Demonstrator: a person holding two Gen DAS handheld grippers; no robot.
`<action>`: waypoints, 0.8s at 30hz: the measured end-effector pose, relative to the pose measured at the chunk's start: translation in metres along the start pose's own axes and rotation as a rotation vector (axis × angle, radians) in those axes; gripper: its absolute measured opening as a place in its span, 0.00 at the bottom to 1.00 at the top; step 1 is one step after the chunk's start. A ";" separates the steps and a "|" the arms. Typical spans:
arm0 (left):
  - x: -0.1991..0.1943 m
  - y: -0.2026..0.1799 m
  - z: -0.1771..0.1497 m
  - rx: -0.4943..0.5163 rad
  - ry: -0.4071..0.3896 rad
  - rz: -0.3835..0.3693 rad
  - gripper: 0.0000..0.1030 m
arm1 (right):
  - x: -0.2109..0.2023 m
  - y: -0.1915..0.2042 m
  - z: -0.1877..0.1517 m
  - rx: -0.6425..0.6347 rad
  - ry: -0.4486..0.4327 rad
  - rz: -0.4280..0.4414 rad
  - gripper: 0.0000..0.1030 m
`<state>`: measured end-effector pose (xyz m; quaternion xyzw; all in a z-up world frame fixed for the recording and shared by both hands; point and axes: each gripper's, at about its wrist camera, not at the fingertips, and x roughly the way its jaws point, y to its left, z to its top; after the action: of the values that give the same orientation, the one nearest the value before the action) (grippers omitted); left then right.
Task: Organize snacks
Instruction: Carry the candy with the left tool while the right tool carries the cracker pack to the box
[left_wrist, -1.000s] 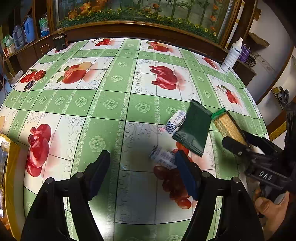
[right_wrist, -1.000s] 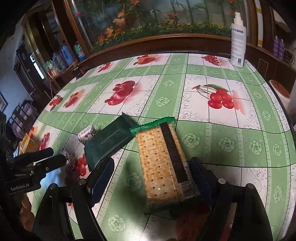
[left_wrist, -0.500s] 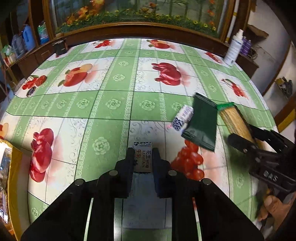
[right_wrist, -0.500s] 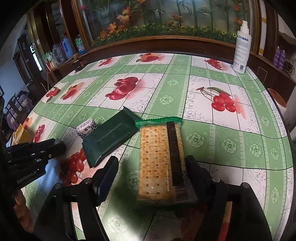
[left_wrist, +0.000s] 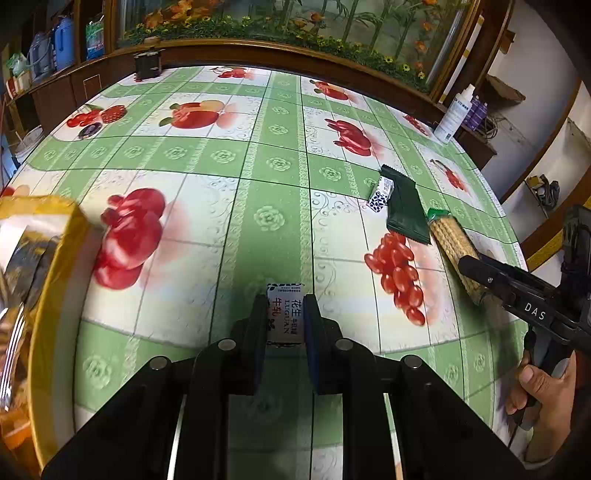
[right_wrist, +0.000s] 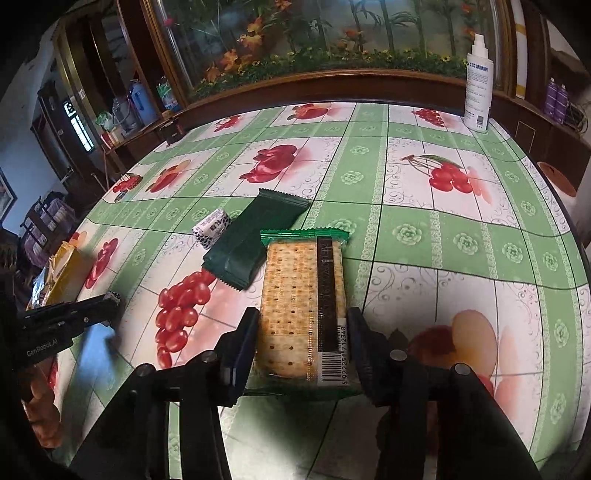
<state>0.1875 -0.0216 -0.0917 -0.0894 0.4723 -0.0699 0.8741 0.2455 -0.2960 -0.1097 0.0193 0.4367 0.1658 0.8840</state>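
Observation:
My left gripper (left_wrist: 285, 314) is shut on a small white nougat candy (left_wrist: 284, 310) and holds it above the tablecloth, near a yellow box (left_wrist: 55, 266) at the left. My right gripper (right_wrist: 303, 332) has closed on a clear cracker pack with green ends (right_wrist: 304, 299), its pads touching both long sides. A dark green pouch (right_wrist: 255, 240) and a second white candy (right_wrist: 212, 227) lie just beyond the crackers. From the left wrist view the crackers (left_wrist: 452, 240), pouch (left_wrist: 404, 206) and candy (left_wrist: 380, 192) lie at the right.
The round table has a green fruit-print cloth (left_wrist: 229, 155). A white spray bottle (right_wrist: 478, 83) stands at the far right edge. A small dark box (left_wrist: 147, 64) sits at the far edge. The yellow box holds several snack packs.
My left gripper shut on the nougat candy and carried it left toward the yellow box. My right gripper narrowed from wide open onto the cracker pack.

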 end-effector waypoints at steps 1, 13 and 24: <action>-0.006 0.001 -0.004 -0.001 -0.007 -0.010 0.15 | -0.004 0.002 -0.004 0.009 -0.003 0.011 0.48; -0.066 0.021 -0.050 -0.030 -0.053 -0.047 0.15 | -0.057 0.052 -0.048 0.056 -0.054 0.159 0.46; -0.098 0.040 -0.078 -0.059 -0.074 -0.043 0.15 | -0.043 0.103 -0.089 -0.050 0.020 0.109 0.47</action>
<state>0.0704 0.0307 -0.0629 -0.1275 0.4395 -0.0714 0.8863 0.1237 -0.2225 -0.1130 0.0193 0.4393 0.2248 0.8695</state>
